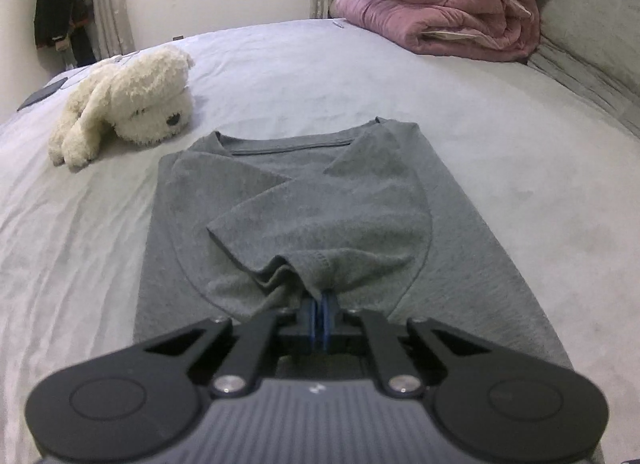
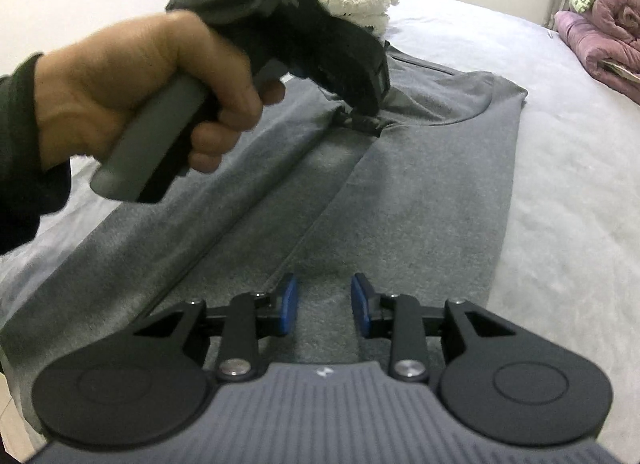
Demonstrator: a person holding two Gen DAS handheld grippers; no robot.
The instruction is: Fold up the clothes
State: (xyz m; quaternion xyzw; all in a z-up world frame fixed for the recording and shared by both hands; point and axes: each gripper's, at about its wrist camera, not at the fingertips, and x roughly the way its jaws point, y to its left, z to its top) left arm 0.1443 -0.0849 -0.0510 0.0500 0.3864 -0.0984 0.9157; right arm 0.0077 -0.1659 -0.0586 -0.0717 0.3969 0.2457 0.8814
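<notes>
A grey T-shirt [image 1: 448,224] lies on the bed with its sides folded inward and its collar away from me. My left gripper [image 1: 319,300] is shut on the edge of a folded-in sleeve [image 1: 312,224], which bunches at the blue pads. In the right wrist view the same gripper [image 2: 362,120], held by a hand [image 2: 132,92], pinches the cloth near the shirt's middle. My right gripper [image 2: 324,304] hovers open over the lower part of the T-shirt [image 2: 420,192], with nothing between its blue pads.
A white plush dog [image 1: 128,104] lies left of the shirt's collar. Folded pink and green quilts [image 1: 440,8] are stacked at the far right of the pale bed sheet [image 1: 520,124]. A window and curtains are behind. A dark flat object [image 1: 42,94] lies at the bed's far left edge.
</notes>
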